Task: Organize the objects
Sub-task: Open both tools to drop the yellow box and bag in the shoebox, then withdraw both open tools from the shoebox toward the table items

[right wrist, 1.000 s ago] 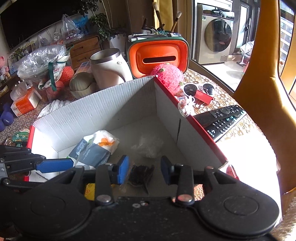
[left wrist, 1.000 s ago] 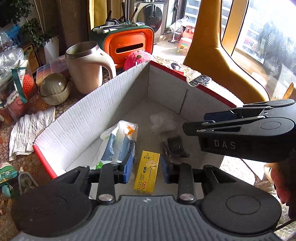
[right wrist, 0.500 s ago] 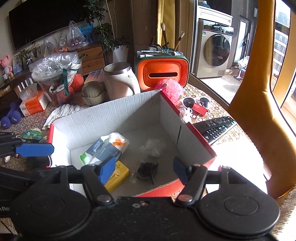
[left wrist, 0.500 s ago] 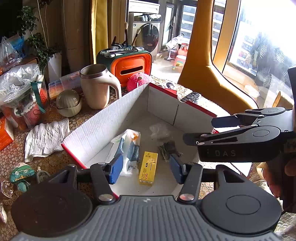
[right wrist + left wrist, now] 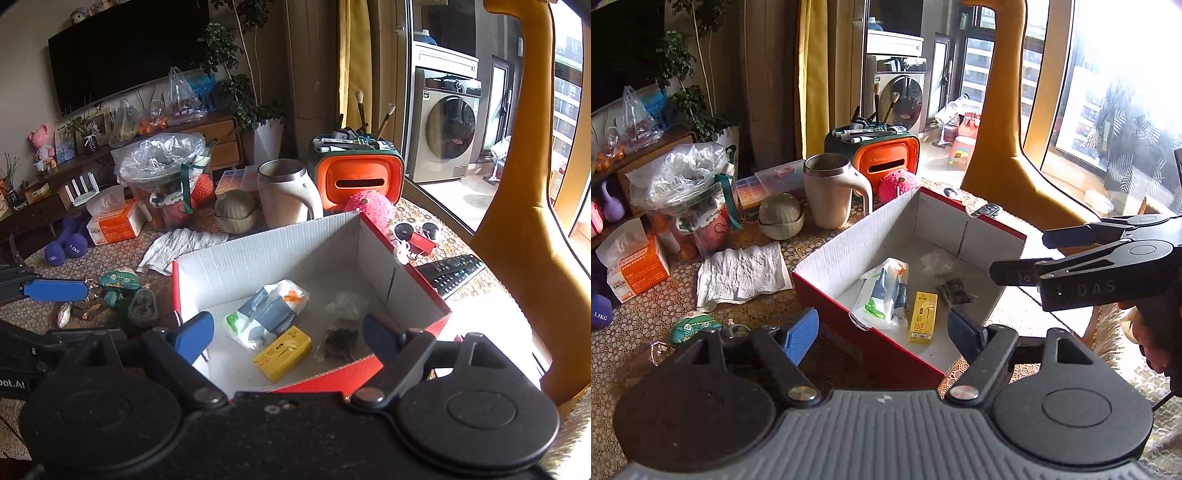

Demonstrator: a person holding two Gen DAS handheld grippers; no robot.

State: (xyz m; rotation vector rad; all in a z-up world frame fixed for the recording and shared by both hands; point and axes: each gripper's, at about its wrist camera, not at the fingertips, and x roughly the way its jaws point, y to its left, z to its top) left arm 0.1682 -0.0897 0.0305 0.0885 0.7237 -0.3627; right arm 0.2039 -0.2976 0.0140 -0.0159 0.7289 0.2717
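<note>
Red cardboard box [image 5: 369, 373], white inside, holds yellow carton [image 5: 282, 353], white-blue pouch [image 5: 266, 314]; left gripper [image 5: 884, 330] and right gripper [image 5: 286, 334] fingers opening, empty.

A packet [image 5: 266, 313], carton [image 5: 282, 353] and pouch [image 5: 339, 342] lie side by side in the box [image 5: 258, 254].

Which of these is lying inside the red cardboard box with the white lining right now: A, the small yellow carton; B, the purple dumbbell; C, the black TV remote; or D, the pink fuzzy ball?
A: the small yellow carton lies on the floor of the red cardboard box, beside a white plastic packet, while the other three sit outside the box.
</note>
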